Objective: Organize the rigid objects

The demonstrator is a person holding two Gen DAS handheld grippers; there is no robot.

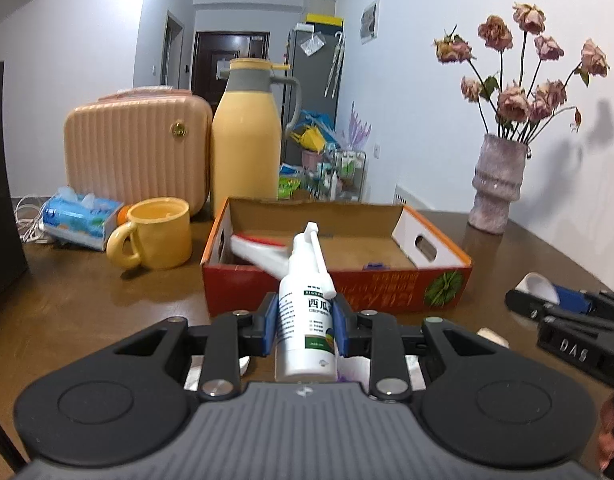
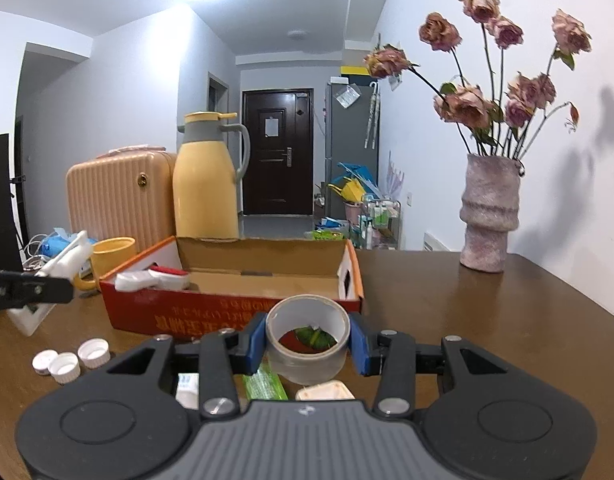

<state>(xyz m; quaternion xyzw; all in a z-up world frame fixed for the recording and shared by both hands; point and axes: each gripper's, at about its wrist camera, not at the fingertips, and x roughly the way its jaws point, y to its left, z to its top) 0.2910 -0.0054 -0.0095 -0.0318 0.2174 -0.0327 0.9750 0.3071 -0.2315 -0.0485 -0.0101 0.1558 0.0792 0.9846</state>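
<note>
My left gripper point(image 1: 305, 330) is shut on a white spray bottle point(image 1: 305, 320) with a long nozzle, held upright just in front of the red cardboard box point(image 1: 387, 288). The box holds a white and red item point(image 1: 259, 250). My right gripper point(image 2: 307, 342) is shut on a roll of grey tape point(image 2: 307, 338), held above the table in front of the same box point(image 2: 211, 312). In the right wrist view the left gripper point(image 2: 31, 286) with the bottle point(image 2: 67, 256) shows at the left edge. The right gripper point(image 1: 567, 312) shows at the right of the left wrist view.
On the brown table stand a yellow mug point(image 1: 155, 234), a yellow thermos jug point(image 1: 247, 136), a pink case point(image 1: 135, 152), a tissue pack point(image 1: 81, 216) and a vase of dried roses point(image 2: 491, 212). Three white caps point(image 2: 69, 360) and small packets point(image 2: 265, 384) lie below my right gripper.
</note>
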